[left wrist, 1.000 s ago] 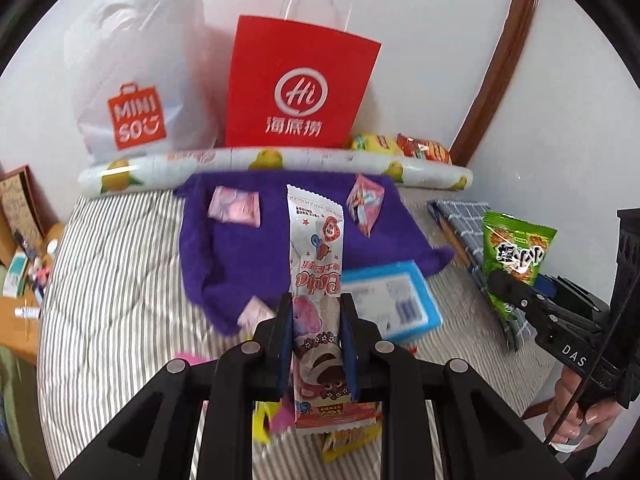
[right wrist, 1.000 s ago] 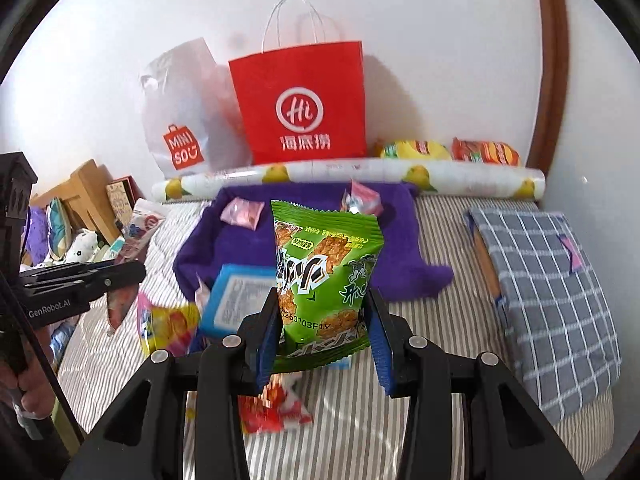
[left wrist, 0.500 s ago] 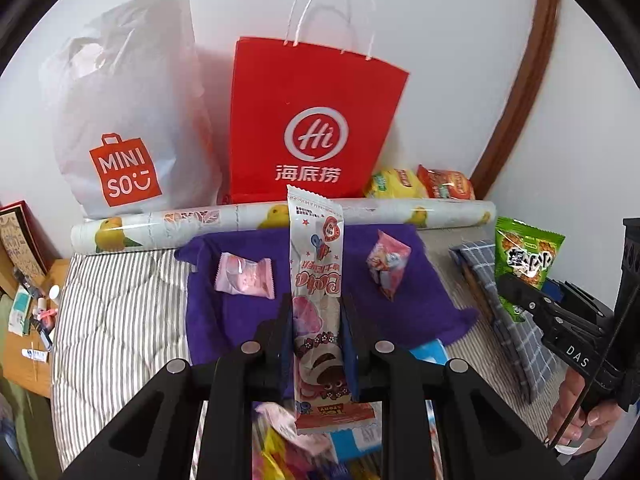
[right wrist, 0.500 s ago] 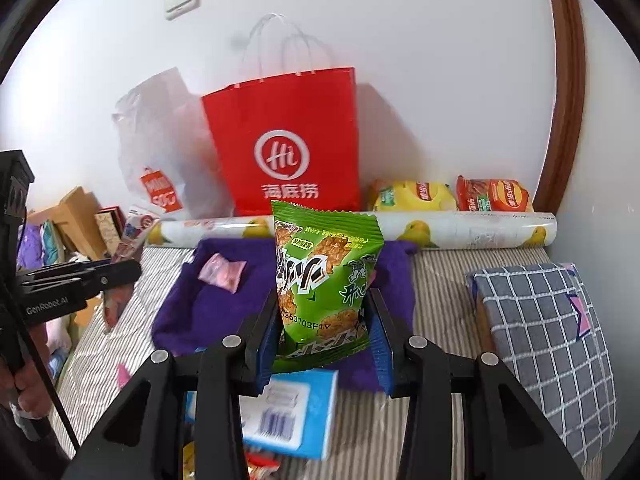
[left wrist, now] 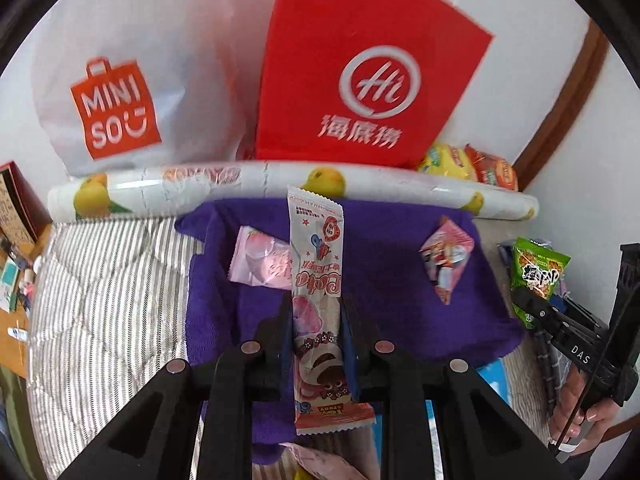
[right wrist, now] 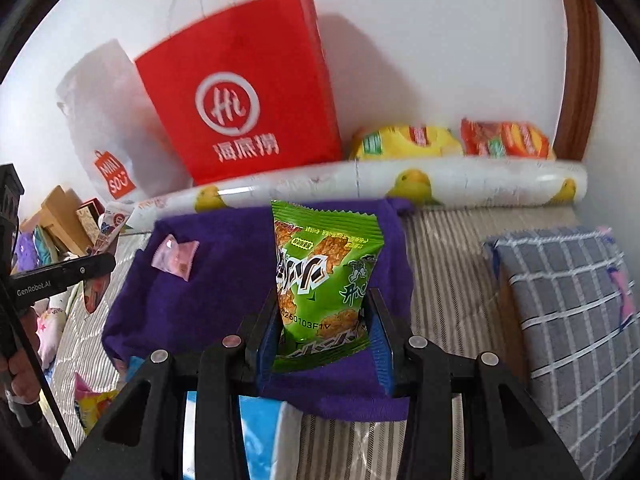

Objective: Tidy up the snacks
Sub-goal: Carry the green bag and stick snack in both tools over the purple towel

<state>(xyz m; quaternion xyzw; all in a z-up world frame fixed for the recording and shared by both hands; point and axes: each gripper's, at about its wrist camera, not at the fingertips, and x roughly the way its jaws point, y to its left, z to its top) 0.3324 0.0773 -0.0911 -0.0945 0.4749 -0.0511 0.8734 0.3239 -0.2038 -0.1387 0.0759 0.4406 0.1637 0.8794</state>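
Note:
My left gripper [left wrist: 315, 314] is shut on a long pink-and-white snack bar [left wrist: 317, 276], held upright above the purple towel [left wrist: 392, 280]. My right gripper [right wrist: 325, 320] is shut on a green snack packet [right wrist: 324, 276], also over the purple towel [right wrist: 216, 280]. A pink candy packet [left wrist: 258, 262] and a pink triangular packet [left wrist: 446, 258] lie on the towel. The pink candy packet also shows in the right wrist view [right wrist: 176, 258]. The right gripper with its green packet [left wrist: 538, 272] appears at the right edge of the left wrist view.
A red paper bag [left wrist: 368, 68] and a white Miniso bag [left wrist: 120, 80] stand against the wall behind a lemon-print roll [left wrist: 280, 184]. Yellow [right wrist: 404, 140] and orange [right wrist: 504, 138] snack bags lie behind it. A checked cushion [right wrist: 568, 312] lies right; a blue box [right wrist: 260, 432] lies near.
Both grippers have moved forward toward the wall, over the purple towel, still holding their snacks. The bags and the roll loom larger.

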